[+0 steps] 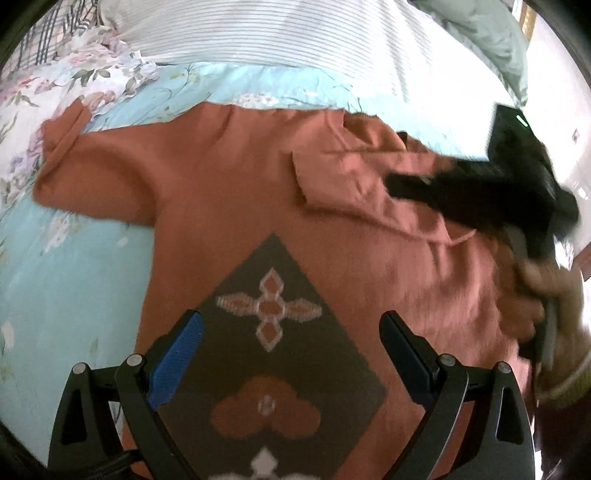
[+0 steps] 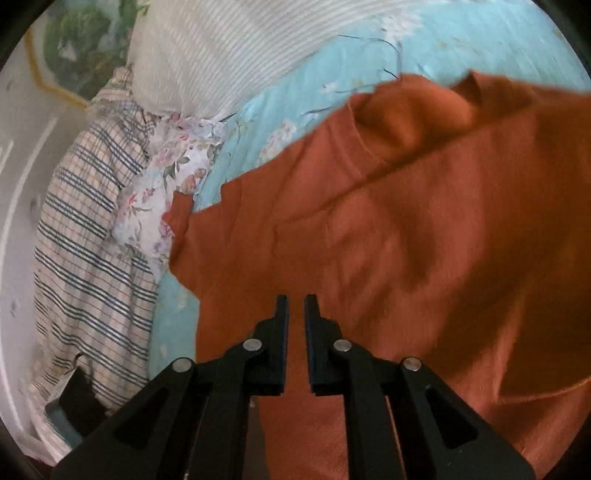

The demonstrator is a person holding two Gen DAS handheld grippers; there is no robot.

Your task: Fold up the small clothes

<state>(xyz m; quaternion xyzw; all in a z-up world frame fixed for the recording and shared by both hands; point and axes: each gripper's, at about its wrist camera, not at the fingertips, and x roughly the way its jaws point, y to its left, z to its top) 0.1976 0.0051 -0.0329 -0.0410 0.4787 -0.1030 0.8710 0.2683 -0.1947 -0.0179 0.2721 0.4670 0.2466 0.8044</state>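
Rust shirt (image 1: 229, 192) spread on the floral sheet (image 1: 74, 266)
Left gripper (image 1: 291, 354) hovered wide over the diamond print (image 1: 273, 332) — right gripper (image 2: 296, 314) narrow, holding nothing, low over soft, creased cloth.

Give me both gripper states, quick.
Left gripper: open, empty, over the shirt.
Right gripper: nearly closed, small gap; whether it pinches shirt fabric cannot be told.

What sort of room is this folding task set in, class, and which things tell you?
Most likely a bedroom: the orange shirt lies on a floral bedsheet, with a striped pillow and a plaid cloth beside it.
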